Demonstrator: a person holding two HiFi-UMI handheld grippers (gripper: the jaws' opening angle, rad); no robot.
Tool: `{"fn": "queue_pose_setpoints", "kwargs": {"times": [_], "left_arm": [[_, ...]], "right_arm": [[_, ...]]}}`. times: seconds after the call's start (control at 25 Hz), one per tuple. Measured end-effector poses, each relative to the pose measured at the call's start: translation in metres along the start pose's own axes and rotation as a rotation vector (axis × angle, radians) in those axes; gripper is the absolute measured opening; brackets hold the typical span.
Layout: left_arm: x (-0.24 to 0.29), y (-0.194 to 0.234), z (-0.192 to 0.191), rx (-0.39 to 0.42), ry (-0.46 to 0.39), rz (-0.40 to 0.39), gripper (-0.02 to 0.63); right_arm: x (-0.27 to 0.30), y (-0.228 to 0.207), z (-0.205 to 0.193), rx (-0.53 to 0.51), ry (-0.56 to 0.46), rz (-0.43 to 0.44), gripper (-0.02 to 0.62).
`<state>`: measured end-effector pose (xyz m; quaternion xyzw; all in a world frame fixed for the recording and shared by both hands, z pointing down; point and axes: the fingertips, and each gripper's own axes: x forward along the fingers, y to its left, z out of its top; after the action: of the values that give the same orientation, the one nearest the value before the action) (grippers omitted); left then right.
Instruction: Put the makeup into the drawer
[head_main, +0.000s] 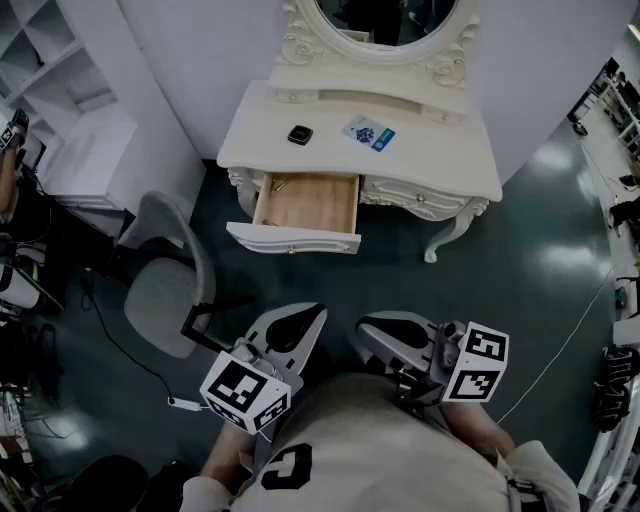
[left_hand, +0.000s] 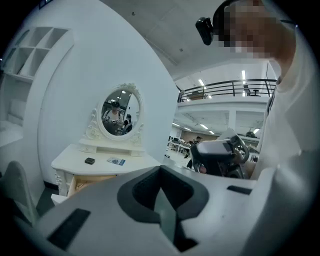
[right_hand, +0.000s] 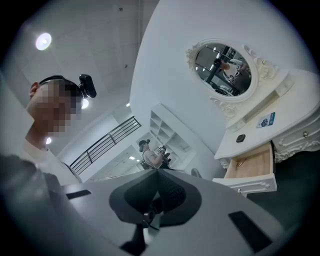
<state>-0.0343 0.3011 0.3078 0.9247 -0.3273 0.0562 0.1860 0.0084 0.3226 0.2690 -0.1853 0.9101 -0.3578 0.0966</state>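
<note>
Since both pieces of makeup sit far off on the counter (head_main: 450, 160), handling is a guess for now. Left gripper (head_main: 300, 322) and right gripper (head_main: 385, 332) hang low by my chest, well apart from the counter; fingers on both are closed, w/ nothing between them.

The compact (head_main: 300, 134) lies on the counter top, left of centre, behind the open drawer (head_main: 305, 205). It's small, dark and flat. Prob. light, stiff, w/ a smooth shell that could slip. I'd pinch it across two opposite sides, fingers coming down almost to the counter, not too hard in case the lid pops.

The packet (head_main: 370, 132) lies just right of it, blue and white, apart from the compact. It looks thin, maybe bendy, so hard to lift off a flat top. I'd take it at one edge, or slide it to the counter's lip first. Drop into the drawer is short, so nothing should break.

Hard to make out:
- print on the packet is too small to read, so I can't tell what's in it.
- can't tell if the compact has a hinge or which side opens.
- sth small lies at the drawer's back left corner; can't tell what.
- both gripper views are half filled by the grippers' own bodies.
- my torso cuts off the floor below me.
</note>
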Motion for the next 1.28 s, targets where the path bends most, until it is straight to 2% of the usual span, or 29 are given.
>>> {"fn": "queue_pose_setpoints", "kwargs": {"times": [0.16, 0.32, 0.56, 0.92, 1.12, 1.28], "left_arm": [[-0.003, 0.018, 0.005, 0.006, 0.050, -0.043, 0.054], [-0.008, 0.032, 0.009, 0.005, 0.042, -0.065, 0.054], [-0.012, 0.059, 0.010, -0.032, 0.038, -0.073, 0.054], [0.009, 0.052, 0.000, -0.039, 0.082, -0.168, 0.054], [0.038, 0.055, 0.007, -0.021, 0.106, -0.171, 0.054], [0.064, 0.067, 0.017, -0.002, 0.127, -0.128, 0.054]], "right_arm": [[0.022, -0.004, 0.003, -0.015, -0.034, -0.028, 0.026], [0.035, -0.011, 0.002, 0.020, -0.046, -0.062, 0.026], [0.053, -0.011, -0.001, 0.000, -0.024, -0.075, 0.028], [0.049, -0.031, -0.002, 0.036, -0.044, -0.137, 0.028], [0.036, -0.059, 0.015, 0.049, -0.073, -0.162, 0.028], [0.034, -0.087, 0.033, 0.072, -0.082, -0.126, 0.028]]}}
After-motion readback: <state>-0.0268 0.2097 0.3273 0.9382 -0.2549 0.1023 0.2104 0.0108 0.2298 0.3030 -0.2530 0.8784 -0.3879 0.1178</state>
